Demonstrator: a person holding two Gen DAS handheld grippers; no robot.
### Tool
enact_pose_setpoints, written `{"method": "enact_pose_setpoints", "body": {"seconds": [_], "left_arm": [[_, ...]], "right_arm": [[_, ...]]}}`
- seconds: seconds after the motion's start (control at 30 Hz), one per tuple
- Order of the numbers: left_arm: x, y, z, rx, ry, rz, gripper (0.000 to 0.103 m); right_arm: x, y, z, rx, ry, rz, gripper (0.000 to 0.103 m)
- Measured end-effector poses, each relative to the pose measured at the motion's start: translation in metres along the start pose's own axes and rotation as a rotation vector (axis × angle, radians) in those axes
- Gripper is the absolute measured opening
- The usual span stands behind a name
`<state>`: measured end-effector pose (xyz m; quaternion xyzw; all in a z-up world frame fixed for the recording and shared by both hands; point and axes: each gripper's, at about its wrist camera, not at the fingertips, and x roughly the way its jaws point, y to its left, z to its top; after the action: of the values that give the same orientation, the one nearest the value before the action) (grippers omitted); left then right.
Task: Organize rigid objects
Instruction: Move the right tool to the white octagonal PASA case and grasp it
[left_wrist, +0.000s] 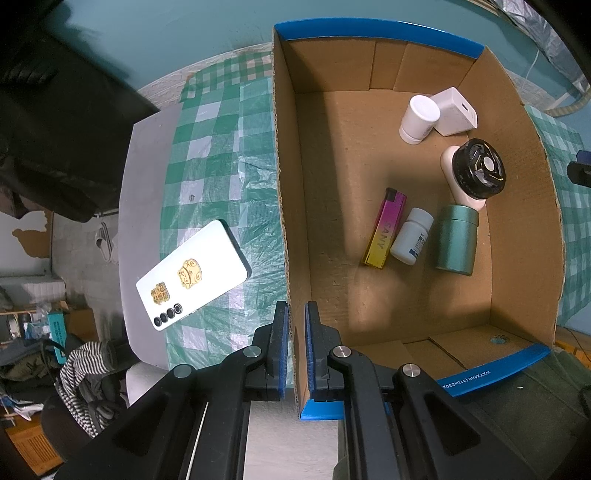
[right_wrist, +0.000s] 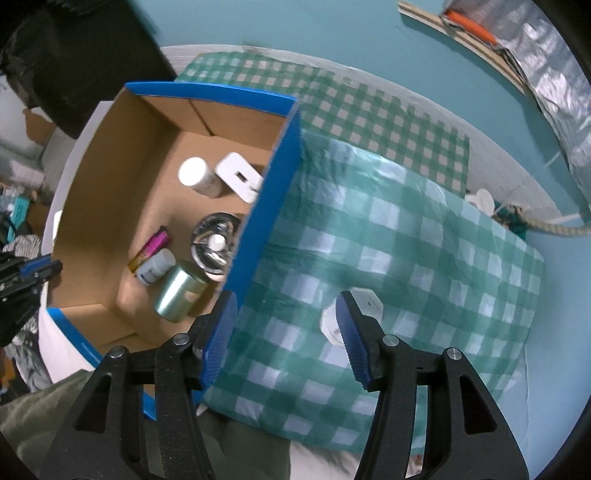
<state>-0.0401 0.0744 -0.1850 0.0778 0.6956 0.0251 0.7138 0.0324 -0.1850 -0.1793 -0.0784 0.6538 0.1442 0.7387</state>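
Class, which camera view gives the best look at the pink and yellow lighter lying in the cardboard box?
The left wrist view. There the lighter lies sharp and whole on the box floor beside the white pill bottle, its lettering visible. In the right wrist view the lighter is small, blurred and partly hidden behind that bottle.

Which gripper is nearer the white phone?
Left. The left gripper, clamped on the box wall, sits beside the white phone; the right gripper is past the box's opposite side.

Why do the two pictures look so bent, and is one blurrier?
Both views use fisheye lenses, so the cardboard box bows outward. The left wrist view is sharp, with a shadow inside the box; the right wrist view is smeared, especially the checked cloth.
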Motion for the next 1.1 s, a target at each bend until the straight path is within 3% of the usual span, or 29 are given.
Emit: {"method": "enact_pose_setpoints", "body": {"seconds": [0.23,0.63,1.1], "left_arm": [[0.000,-0.001,0.000,-0.001,0.000,-0.001,0.008],[0.000,-0.001,0.000,0.000,0.000,0.000,0.008],[0.001,-0.001,0.000,-0.003,0.000,0.001,0.008]], "right_arm": [[0.017,-0.033,-0.008,0.128,0.034,0.011,0.060],[0.060,-0.090,-0.020,0.453,0.094,0.061,0.060],[0.102,-0.102,-0.031,0.596,0.157,0.044,0.060]]}}
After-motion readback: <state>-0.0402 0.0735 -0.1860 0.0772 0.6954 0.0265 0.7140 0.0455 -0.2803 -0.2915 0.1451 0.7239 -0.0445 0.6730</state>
